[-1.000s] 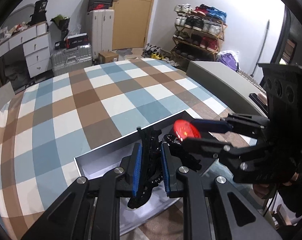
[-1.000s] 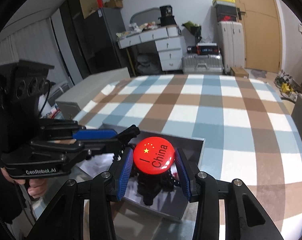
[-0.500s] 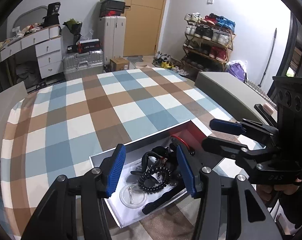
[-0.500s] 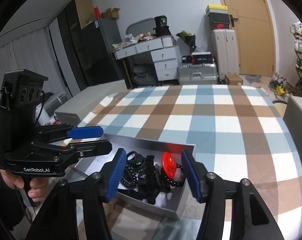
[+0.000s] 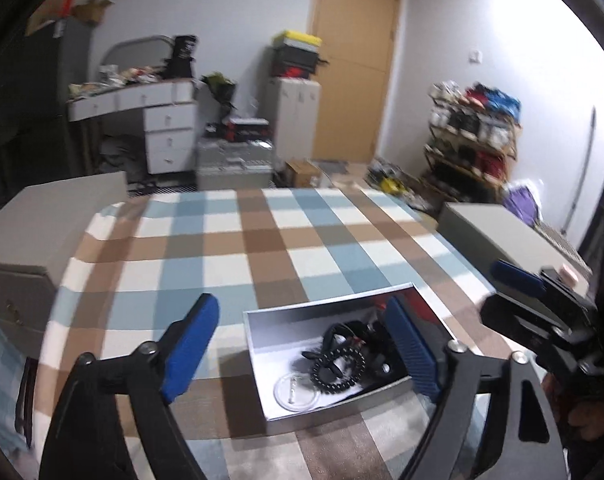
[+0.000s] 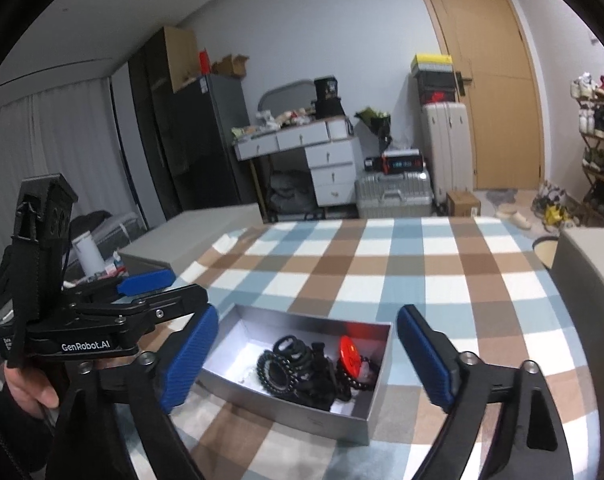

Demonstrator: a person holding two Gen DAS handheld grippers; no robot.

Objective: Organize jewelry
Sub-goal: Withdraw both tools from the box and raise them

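Note:
A shallow white box (image 5: 261, 360) (image 6: 289, 404) stands on the checked tablecloth. In it lie black bead bracelets (image 5: 336, 370) (image 6: 275, 374), black hair ties (image 6: 287, 346), a clear round disc (image 5: 293, 392) and a red "I love China" badge (image 6: 350, 360) leaning on edge. My left gripper (image 5: 306, 354) is wide open and empty, raised above the box. My right gripper (image 6: 308, 356) is wide open and empty, also raised above the box. Each gripper shows in the other's view, the right one (image 5: 542, 304) and the left one (image 6: 141, 296).
The checked table (image 6: 422, 272) stretches beyond the box. Grey boxes (image 5: 53, 216) (image 5: 498, 228) flank the table. Behind are a desk with drawers (image 6: 326, 160), suitcases (image 6: 394, 192), a shoe rack (image 5: 470, 136) and a wooden door (image 6: 490, 80).
My left gripper let go of the black beads and my right let go of the red badge; both lie in the box. Both grippers opened wide and drew back upward.

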